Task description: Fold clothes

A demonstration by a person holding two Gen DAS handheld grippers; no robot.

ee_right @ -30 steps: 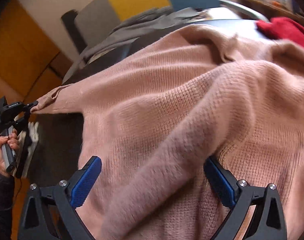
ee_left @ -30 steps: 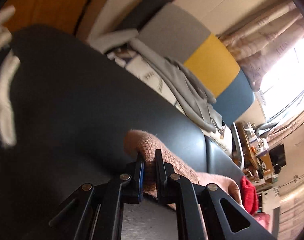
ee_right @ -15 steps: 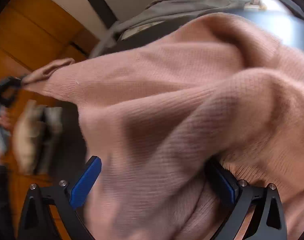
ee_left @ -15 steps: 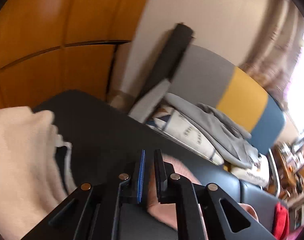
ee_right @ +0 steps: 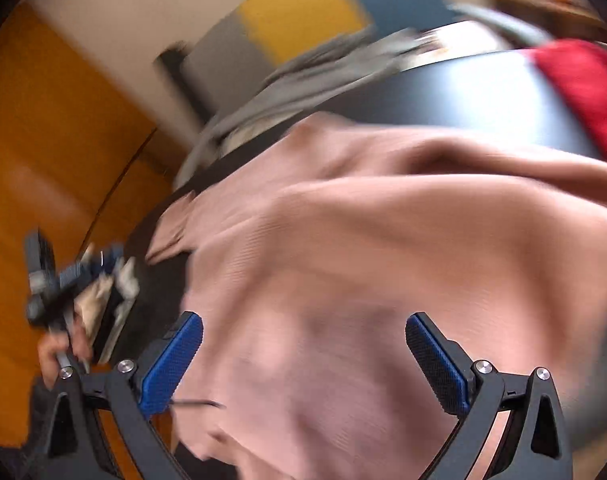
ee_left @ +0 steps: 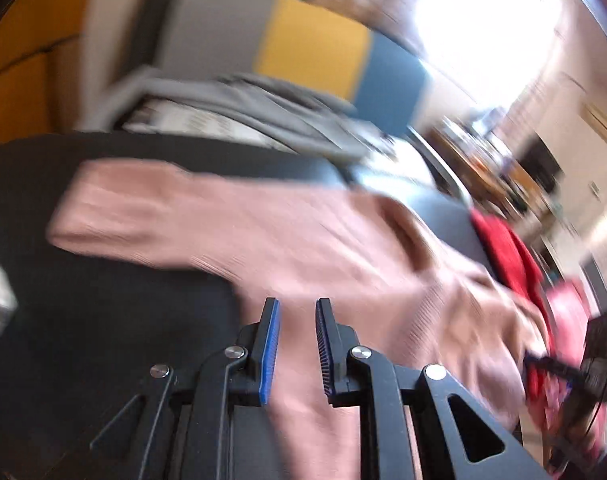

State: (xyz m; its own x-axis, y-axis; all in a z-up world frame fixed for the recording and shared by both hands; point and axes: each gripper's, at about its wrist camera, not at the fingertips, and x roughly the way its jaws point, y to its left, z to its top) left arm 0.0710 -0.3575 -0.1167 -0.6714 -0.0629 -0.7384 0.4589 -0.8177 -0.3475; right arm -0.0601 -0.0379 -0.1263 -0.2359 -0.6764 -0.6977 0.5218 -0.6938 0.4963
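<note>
The dark table (ee_right: 483, 92) carries everything here, and most of it is covered by the pink sweater (ee_right: 383, 260), spread loosely across its middle with one sleeve (ee_left: 151, 208) thrown out flat toward the table's left end. By its look the sweater is a soft, light, fuzzy knit: it will sag, stretch and slide over itself, so a pinch in the middle would only bunch it. I judge the firmer spots, a cuff, a shoulder seam or the hem, to be the places to take hold.

A red garment (ee_right: 583, 80) lies at the table's far right edge, and a pale folded piece (ee_right: 103, 304) sits off the left end.

The right gripper (ee_right: 303, 360) hangs over the near part of the sweater, its blue pads spread wide and closing on nothing. The left gripper (ee_left: 297, 344) stands above the near edge with only a narrow gap; pink knit shows through that gap, but blur hides whether the pads touch it.
</note>
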